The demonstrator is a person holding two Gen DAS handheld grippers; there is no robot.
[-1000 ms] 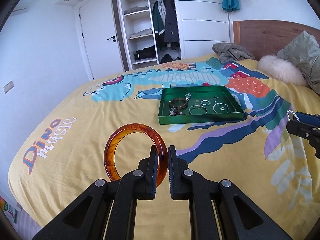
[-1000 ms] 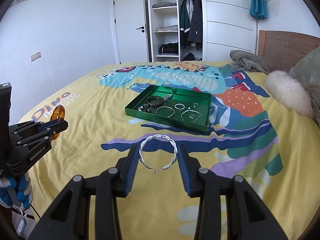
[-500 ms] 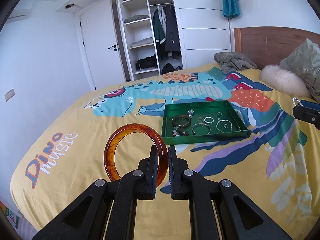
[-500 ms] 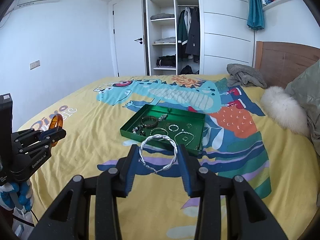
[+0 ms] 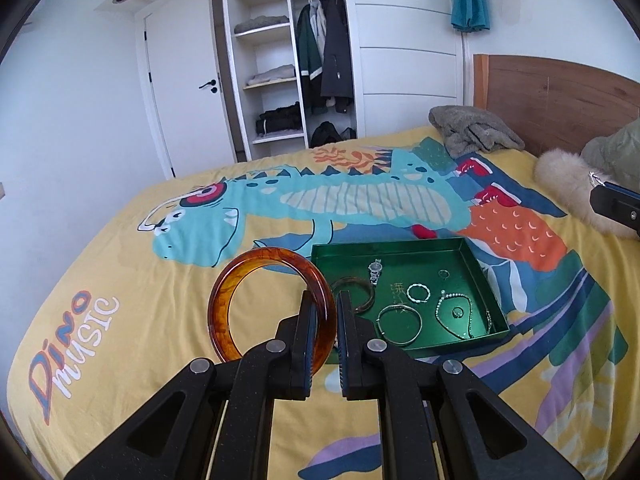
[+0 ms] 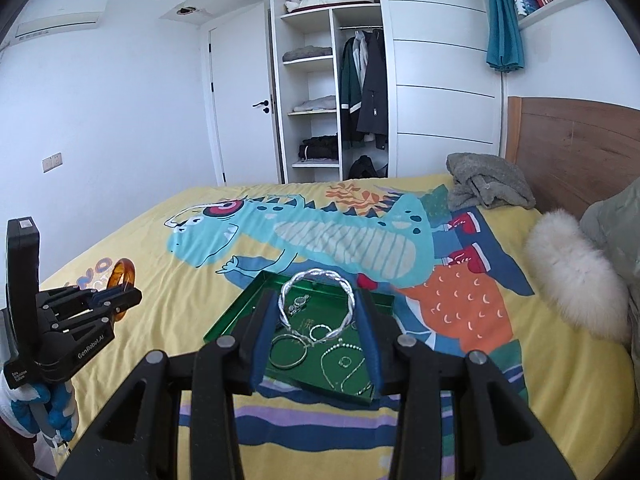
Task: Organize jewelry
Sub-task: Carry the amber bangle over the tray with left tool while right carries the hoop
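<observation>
Left wrist view
- Left gripper (image 5: 323, 312): fingers clamped on the rim of an amber bangle (image 5: 269, 304), which stands upright above the bed (image 5: 168, 280).
- Green tray (image 5: 486, 276): lies on the yellow dinosaur bedspread just beyond the fingers; it holds a watch (image 5: 375, 271), a silver hoop bracelet (image 5: 400, 320), a bead bracelet (image 5: 454, 312) and small rings.
- Right edge: a dark gripper tip, probably the other tool.

Right wrist view
- Right gripper (image 6: 317, 312): fingers pressed on both sides of a twisted silver bangle (image 6: 316, 304), held over the near part of the green tray (image 6: 236, 312).
- Left gripper (image 6: 120, 300): well to the left, amber bangle (image 6: 122, 276) in its fingers, carried by a gloved hand (image 6: 44, 408).
</observation>
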